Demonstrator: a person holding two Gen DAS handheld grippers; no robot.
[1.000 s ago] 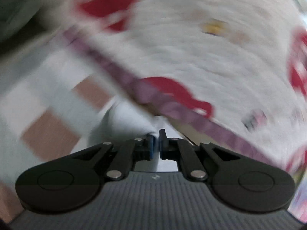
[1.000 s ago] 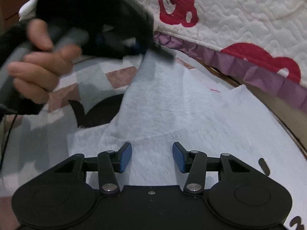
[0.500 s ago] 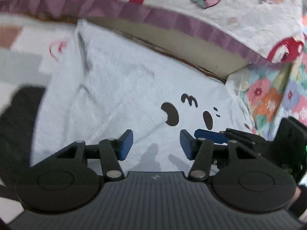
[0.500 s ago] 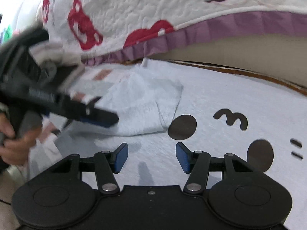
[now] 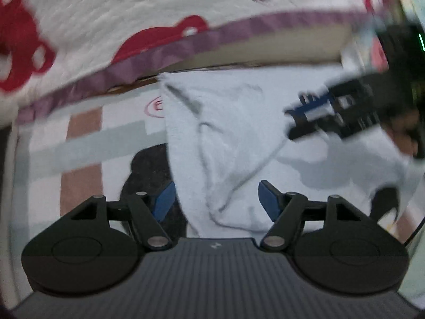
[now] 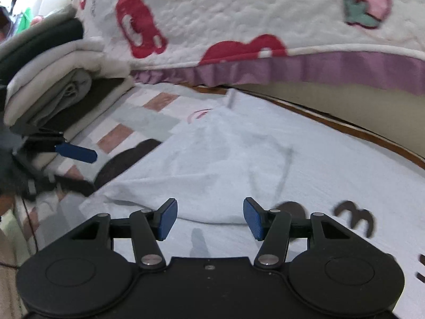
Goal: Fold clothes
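Note:
A pale white fleece garment (image 5: 228,143) with dark cartoon marks lies partly folded on a checked mat; it also shows in the right wrist view (image 6: 217,164). My left gripper (image 5: 216,199) is open and empty, just above the garment's near folded edge. My right gripper (image 6: 209,216) is open and empty, low over the garment. The right gripper also appears at the upper right of the left wrist view (image 5: 332,111), over the garment. The left gripper's blue fingertips (image 6: 77,152) show at the left of the right wrist view.
A quilted bedspread with red bears and a purple frill (image 6: 292,66) hangs over the far side. A stack of folded clothes (image 6: 53,79) stands at the left. The checked mat (image 5: 85,143) has a black patch beside the garment.
My left gripper has opened and let go of the garment's flap, which now lies folded over. Both grippers have shifted over the garment; the right stays open.

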